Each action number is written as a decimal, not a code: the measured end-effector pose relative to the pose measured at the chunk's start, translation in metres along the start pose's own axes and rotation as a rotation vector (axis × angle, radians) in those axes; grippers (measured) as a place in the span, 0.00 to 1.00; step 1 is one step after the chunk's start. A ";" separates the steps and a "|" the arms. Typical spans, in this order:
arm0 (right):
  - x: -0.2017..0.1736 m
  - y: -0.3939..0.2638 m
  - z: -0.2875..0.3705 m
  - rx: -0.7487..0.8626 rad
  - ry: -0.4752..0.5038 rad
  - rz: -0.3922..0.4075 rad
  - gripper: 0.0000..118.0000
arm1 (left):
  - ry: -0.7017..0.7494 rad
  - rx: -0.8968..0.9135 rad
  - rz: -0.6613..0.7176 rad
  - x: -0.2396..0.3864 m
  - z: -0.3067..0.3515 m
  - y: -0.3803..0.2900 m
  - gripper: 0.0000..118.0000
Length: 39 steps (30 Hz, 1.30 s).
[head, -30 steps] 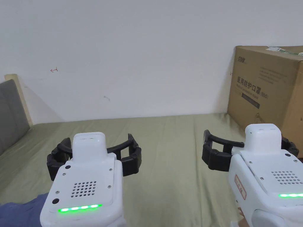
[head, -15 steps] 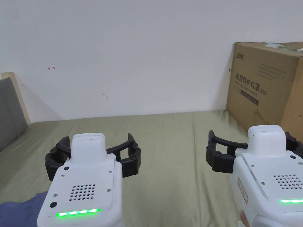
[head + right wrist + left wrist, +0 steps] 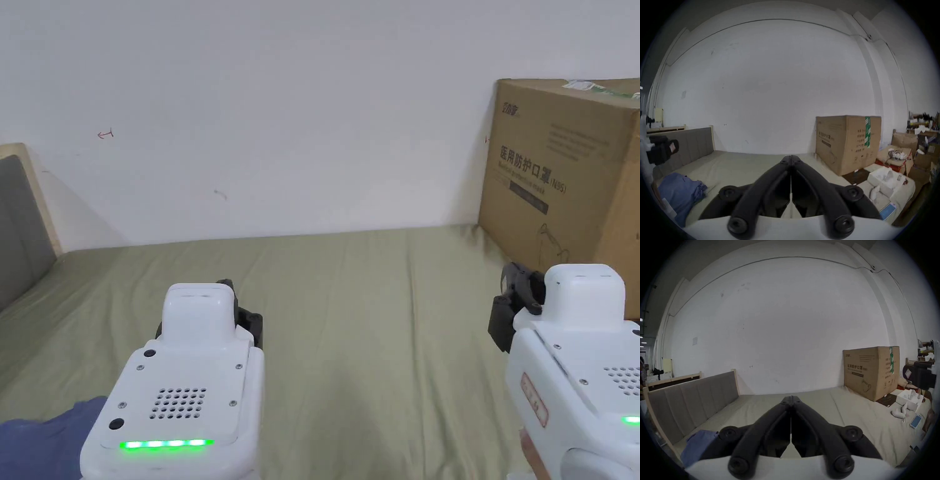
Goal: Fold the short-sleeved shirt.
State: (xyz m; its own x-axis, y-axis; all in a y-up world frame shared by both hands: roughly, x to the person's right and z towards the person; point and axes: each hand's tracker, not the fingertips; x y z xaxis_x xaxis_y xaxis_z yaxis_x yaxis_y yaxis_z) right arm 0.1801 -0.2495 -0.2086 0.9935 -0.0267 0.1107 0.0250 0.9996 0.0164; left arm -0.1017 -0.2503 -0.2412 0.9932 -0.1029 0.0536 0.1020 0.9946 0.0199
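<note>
Both tongs have closed since a second ago: jaws were spread wide, now tips meet with nothing between them. Left tongs [image 3: 791, 398] and right tongs [image 3: 791, 157] each show jaws pressed tip to tip in their own gripper views, held above the bed [image 3: 375, 325], touching nothing. In the head view the left tongs [image 3: 240, 312] and right tongs [image 3: 509, 306] are mostly hidden behind their white housings, green light strips lit.

Blue short-sleeved shirt [image 3: 681, 193] lies bunched at the near left edge of the bed, close to the grey padded headboard [image 3: 693, 395], well apart from both tongs. A corner of it shows at bottom left in the head view [image 3: 44, 437].

Cardboard box [image 3: 562, 181] stands on the bed's far right against the white wall [image 3: 281, 112]. Printing on its side, green tape strip across the top edge; I'm not reading the text off. Box is closed, contents not visible.

Right of it, an open white box [image 3: 909, 398] with pale items inside, too small to identify. A phone [image 3: 915, 421] lies near it.
</note>
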 end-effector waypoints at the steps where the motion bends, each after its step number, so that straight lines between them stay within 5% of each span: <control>1: 0.001 -0.001 0.001 0.004 -0.009 0.007 0.00 | 0.001 -0.003 -0.005 0.001 0.000 -0.001 0.00; 10: -0.008 -0.005 0.002 -0.006 -0.006 0.027 0.00 | 0.039 -0.001 -0.022 -0.009 0.005 -0.006 0.00; 16: -0.087 -0.006 -0.013 -0.001 0.214 0.042 0.00 | 0.196 -0.016 -0.127 -0.079 0.038 -0.013 0.00; 21: -0.164 -0.004 -0.013 -0.032 0.480 0.021 0.00 | 0.374 -0.046 -0.066 -0.153 0.081 -0.021 0.00; 24: -0.182 -0.005 -0.017 -0.062 0.616 -0.048 0.00 | 0.464 -0.084 0.000 -0.179 0.097 -0.026 0.00; 28: -0.186 -0.008 -0.020 -0.094 0.639 -0.037 0.00 | 0.447 -0.127 0.075 -0.211 0.099 -0.031 0.00; 31: -0.180 -0.016 -0.027 -0.149 0.640 0.011 0.00 | 0.411 -0.325 0.139 -0.248 0.066 -0.042 0.00; 34: -0.168 -0.026 -0.036 -0.214 0.627 0.036 0.00 | 0.174 -0.530 0.354 -0.295 0.030 -0.070 0.00; 39: -0.146 -0.047 -0.049 -0.328 0.555 0.041 0.00 | 0.143 -0.982 0.447 -0.365 -0.047 -0.146 0.00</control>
State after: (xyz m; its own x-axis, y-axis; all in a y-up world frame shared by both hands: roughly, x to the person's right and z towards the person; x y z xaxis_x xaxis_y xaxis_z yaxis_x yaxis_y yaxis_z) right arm 0.0393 -0.2918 -0.2739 0.9018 -0.0653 -0.4271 -0.0687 0.9543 -0.2909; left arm -0.4761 -0.3573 -0.3105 0.9423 0.2105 -0.2603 -0.3336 0.5257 -0.7825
